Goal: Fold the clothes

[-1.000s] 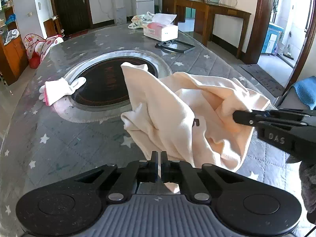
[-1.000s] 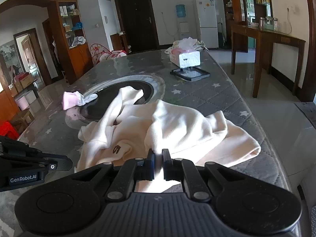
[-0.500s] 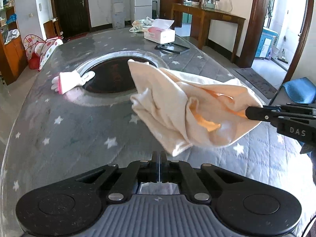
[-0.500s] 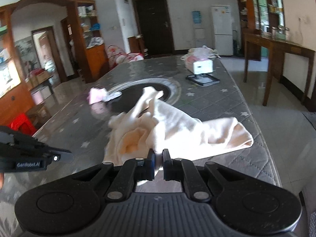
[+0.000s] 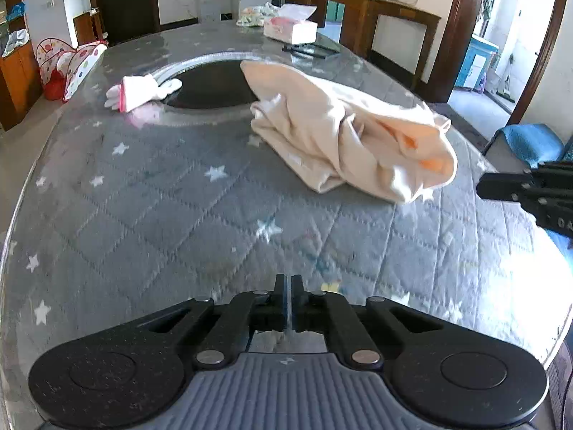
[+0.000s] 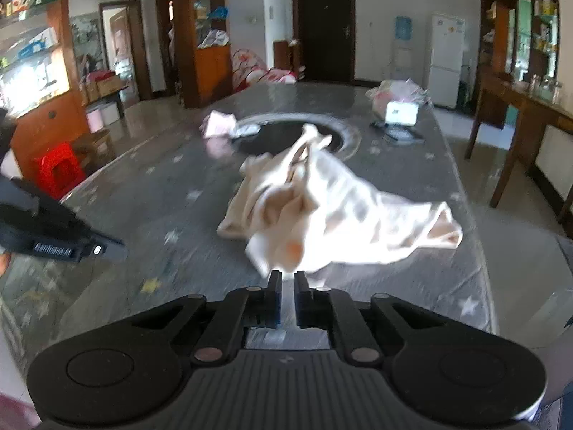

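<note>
A cream garment (image 5: 351, 132) lies crumpled on the grey star-print table cover (image 5: 161, 215); in the right wrist view it (image 6: 333, 208) is blurred. My left gripper (image 5: 287, 283) is shut and empty, well short of the garment. My right gripper (image 6: 287, 279) has its jaws nearly closed with a narrow gap, empty, just in front of the garment's near edge. The right gripper also shows at the right edge of the left wrist view (image 5: 530, 190).
A pink and white small garment (image 5: 139, 91) lies by the round dark inset (image 5: 211, 86). A tissue box (image 5: 290, 28) and a dark flat frame (image 5: 311, 49) sit at the far end. The table's right edge is close to the garment.
Both grippers have let go of the cream garment and pulled back toward me. The garment has dropped onto the table in a loose heap.
</note>
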The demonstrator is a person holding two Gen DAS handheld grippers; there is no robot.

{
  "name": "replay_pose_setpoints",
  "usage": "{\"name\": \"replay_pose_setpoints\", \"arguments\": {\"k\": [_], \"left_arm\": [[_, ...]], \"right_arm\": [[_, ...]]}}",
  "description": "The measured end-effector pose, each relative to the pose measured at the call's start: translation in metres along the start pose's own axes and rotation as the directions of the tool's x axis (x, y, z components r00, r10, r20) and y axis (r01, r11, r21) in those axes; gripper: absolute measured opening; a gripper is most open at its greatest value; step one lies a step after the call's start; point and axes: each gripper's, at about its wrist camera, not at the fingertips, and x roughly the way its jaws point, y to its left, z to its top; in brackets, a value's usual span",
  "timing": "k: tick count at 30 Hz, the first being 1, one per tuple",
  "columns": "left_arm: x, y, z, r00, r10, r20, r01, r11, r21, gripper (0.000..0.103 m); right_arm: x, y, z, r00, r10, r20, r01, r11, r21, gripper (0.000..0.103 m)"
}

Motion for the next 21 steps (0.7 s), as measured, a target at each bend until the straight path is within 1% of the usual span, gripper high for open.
{"name": "replay_pose_setpoints", "arguments": {"k": [2, 4, 5, 6, 7, 9, 12, 16, 20, 21], "left_arm": [[-0.001, -0.003, 0.008, 1.0, 0.007, 0.018, -0.008, 1.0, 0.008, 0.01], [0.0, -0.006, 0.017, 0.999, 0.011, 0.036, -0.011, 1.0, 0.011, 0.017], [0.002, -0.007, 0.024, 0.999, 0.013, 0.043, -0.013, 1.0, 0.009, 0.024], [0.003, -0.009, 0.03, 0.999, 0.015, 0.051, -0.016, 1.0, 0.006, 0.03], [0.006, -0.01, 0.037, 0.998, 0.019, 0.057, -0.019, 1.0, 0.004, 0.033], [0.012, -0.013, 0.051, 0.997, 0.028, 0.069, -0.028, 1.0, 0.001, 0.043], [0.024, -0.017, 0.074, 0.996, 0.034, 0.077, -0.033, 0.999, -0.014, 0.048], [0.048, -0.019, 0.102, 0.997, 0.019, 0.072, -0.016, 0.999, -0.039, 0.049], [0.073, -0.023, 0.124, 0.998, 0.001, 0.056, 0.003, 0.998, -0.07, 0.05], [0.079, -0.024, 0.127, 0.999, -0.009, 0.052, 0.013, 0.997, -0.082, 0.052]], "right_arm": [[0.004, -0.002, 0.01, 1.0, -0.006, 0.019, 0.006, 1.0, -0.005, 0.009], [0.011, -0.003, 0.019, 0.999, -0.014, 0.033, 0.015, 1.0, -0.009, 0.015], [0.016, -0.003, 0.023, 0.999, -0.021, 0.039, 0.021, 1.0, -0.012, 0.018], [0.021, -0.004, 0.027, 0.999, -0.027, 0.044, 0.028, 1.0, -0.013, 0.022], [0.026, -0.005, 0.031, 0.999, -0.029, 0.045, 0.029, 0.999, -0.013, 0.022], [0.036, -0.006, 0.037, 0.998, -0.036, 0.043, 0.036, 0.999, -0.015, 0.024], [0.055, -0.01, 0.045, 0.998, -0.054, 0.033, 0.054, 0.998, -0.011, 0.027], [0.078, -0.017, 0.049, 0.998, -0.055, -0.005, 0.055, 0.998, 0.001, 0.027], [0.094, -0.021, 0.048, 0.997, -0.063, -0.038, 0.063, 0.998, 0.0, 0.027], [0.097, -0.021, 0.047, 0.997, -0.062, -0.043, 0.062, 0.998, 0.0, 0.026]]}}
